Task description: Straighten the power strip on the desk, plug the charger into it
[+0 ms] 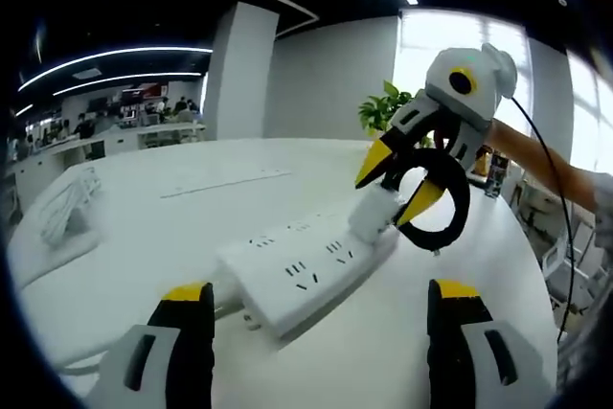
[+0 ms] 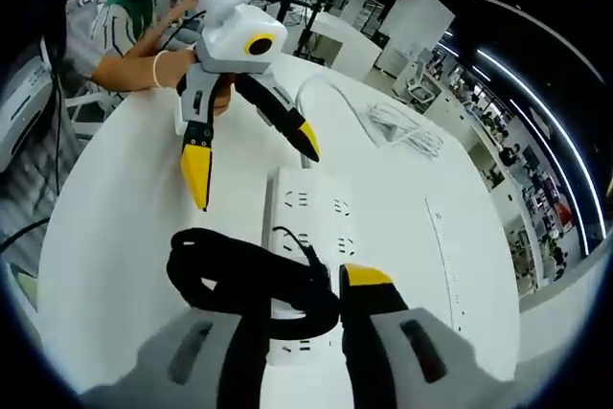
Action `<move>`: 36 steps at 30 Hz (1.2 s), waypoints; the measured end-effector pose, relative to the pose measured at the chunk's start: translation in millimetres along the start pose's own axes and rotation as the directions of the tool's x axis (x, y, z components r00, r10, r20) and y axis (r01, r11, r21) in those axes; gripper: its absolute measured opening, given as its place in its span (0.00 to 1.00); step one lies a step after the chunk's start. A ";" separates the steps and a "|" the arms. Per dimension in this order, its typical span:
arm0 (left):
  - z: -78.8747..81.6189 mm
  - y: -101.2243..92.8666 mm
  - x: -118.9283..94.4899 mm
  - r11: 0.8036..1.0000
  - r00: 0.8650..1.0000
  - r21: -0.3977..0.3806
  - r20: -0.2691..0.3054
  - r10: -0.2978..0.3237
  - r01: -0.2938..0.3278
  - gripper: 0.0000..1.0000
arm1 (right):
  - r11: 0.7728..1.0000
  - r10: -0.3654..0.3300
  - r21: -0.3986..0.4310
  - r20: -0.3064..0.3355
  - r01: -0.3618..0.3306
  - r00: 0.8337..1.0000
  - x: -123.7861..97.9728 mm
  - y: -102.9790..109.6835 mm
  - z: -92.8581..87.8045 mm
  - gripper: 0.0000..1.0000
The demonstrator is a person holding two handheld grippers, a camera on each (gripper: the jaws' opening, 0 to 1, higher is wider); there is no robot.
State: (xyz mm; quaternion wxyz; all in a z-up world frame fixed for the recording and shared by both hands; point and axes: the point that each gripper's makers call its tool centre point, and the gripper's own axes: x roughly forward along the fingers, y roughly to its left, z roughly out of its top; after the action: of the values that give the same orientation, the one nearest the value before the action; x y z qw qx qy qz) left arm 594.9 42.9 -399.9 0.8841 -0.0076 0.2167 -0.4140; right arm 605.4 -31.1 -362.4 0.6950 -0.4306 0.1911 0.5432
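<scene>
A white power strip (image 1: 297,270) lies flat on the white table, just beyond my left gripper (image 1: 321,299), which is open with nothing between its fingers. At the strip's far end my right gripper (image 1: 393,193) is shut on a white charger (image 1: 372,215), which touches the strip's top. The charger's black coiled cable (image 1: 439,203) hangs beside it. In the right gripper view the cable coil (image 2: 239,275) lies over the power strip (image 2: 306,222) in front of my right gripper (image 2: 306,299). My left gripper (image 2: 251,162) stands open above the strip's other end.
A bundle of white cable (image 1: 67,203) lies at the table's left edge, also seen as a white cable bundle (image 2: 402,126) past the strip. A thin flat white bar (image 1: 225,184) lies further back. A person (image 2: 124,35) is beside the table, and a plant (image 1: 383,107) stands behind.
</scene>
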 end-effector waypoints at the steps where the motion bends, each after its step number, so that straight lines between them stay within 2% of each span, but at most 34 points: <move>1: -0.1 0.8 0.4 1.000 1.000 -0.002 -0.001 0.001 -0.001 0.94 | 1.000 0.007 0.012 -0.018 -0.006 1.000 0.7 1.3 -1.0 0.24; 4: -1.5 1.8 1.2 1.000 1.000 -0.005 -0.006 0.003 -0.003 0.94 | 1.000 0.006 0.005 -0.053 -0.006 0.999 2.0 1.9 -1.5 0.24; 6: -1.8 2.1 2.1 1.000 1.000 -0.005 -0.009 0.003 -0.003 0.94 | 1.000 0.008 0.021 -0.099 -0.006 0.995 3.0 1.5 -2.5 0.23; 12: -1.5 -0.4 2.7 1.000 1.000 0.001 -0.011 -0.006 0.006 0.94 | 1.000 0.020 -0.010 -0.183 -0.022 0.983 5.2 1.6 -3.7 0.23; 14: -2.2 -0.7 2.8 1.000 1.000 0.002 -0.015 -0.008 0.008 0.94 | 1.000 0.030 0.005 -0.199 -0.030 0.979 5.3 0.8 -4.4 0.23; 15: -2.4 -0.4 2.8 1.000 1.000 0.002 -0.017 -0.008 0.008 0.94 | 0.998 0.059 0.046 -0.224 -0.050 0.973 3.8 3.9 -7.7 0.23; 19: 0.0 0.4 0.0 1.000 1.000 -0.006 -0.009 -0.008 0.008 0.94 | 0.996 0.088 0.033 -0.258 -0.082 0.962 5.3 5.6 -7.3 0.22; 25: 2.1 3.0 -0.9 1.000 1.000 -0.012 -0.001 -0.004 0.003 0.94 | 0.977 0.202 0.115 -0.245 -0.178 0.948 6.7 6.1 -8.4 0.22; 30: -2.7 -3.9 3.5 1.000 0.999 -0.004 -0.022 -0.023 0.023 0.94 | 0.935 0.328 0.216 -0.222 -0.282 0.918 11.2 5.7 -9.2 0.23; 36: -5.1 -11.8 4.2 0.999 0.998 0.020 -0.041 -0.038 0.039 0.94 | 0.917 0.377 0.229 -0.232 -0.326 0.897 17.1 7.9 -11.1 0.23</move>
State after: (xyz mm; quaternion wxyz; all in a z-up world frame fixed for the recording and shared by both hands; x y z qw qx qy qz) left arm 586.7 32.9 -403.9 0.8714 0.0055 0.2300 -0.4334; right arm 606.1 -29.7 -384.2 0.5888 -0.3931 0.4087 0.5760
